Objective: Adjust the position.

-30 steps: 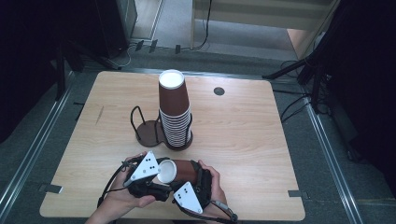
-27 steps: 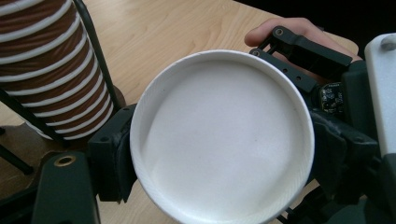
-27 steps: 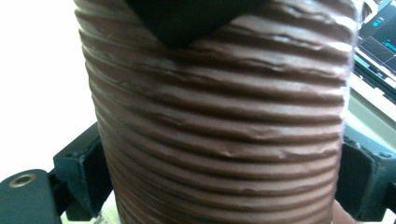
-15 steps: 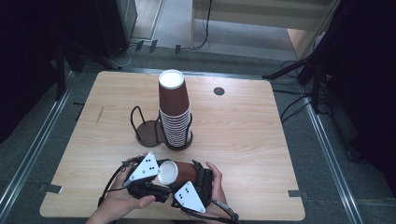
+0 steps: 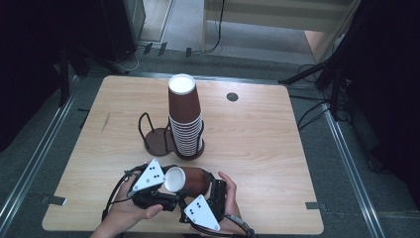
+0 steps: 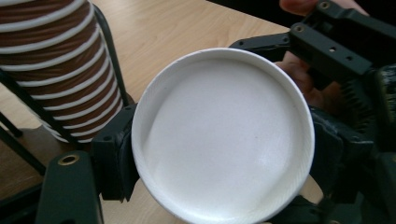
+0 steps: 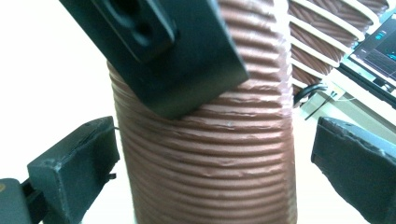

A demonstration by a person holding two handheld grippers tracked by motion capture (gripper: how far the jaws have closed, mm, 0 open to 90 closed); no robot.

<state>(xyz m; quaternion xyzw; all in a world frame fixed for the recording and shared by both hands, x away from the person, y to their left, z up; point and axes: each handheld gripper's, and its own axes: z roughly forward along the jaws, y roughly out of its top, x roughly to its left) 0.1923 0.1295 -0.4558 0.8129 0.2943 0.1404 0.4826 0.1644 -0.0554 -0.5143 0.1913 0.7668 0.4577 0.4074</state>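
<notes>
**Single cup passed to the left hand-held gripper**

The wooden tabletop carries a tall stack of brown ribbed paper cups, standing upside down in a black wire cup holder near the middle. Close to the near edge, a single brown cup is held on its side above the tabletop, its long axis running roughly level from left to right, with the white end turned toward the left hand-held gripper. That end is clamped between the left jaws, which are seen pressed against its rim on both sides in the left gripper view. The ribbed body extends toward the right hand-held gripper, whose jaws stand spread on either side of the cup wall without touching it. Judged from this, the cup lies nearer the left hand, and any coming move turns on that grip alone. Compared with the earlier frame, the right jaws have just been opening around the cup, while the cup and both hands are found in nearly the same place.
</notes>
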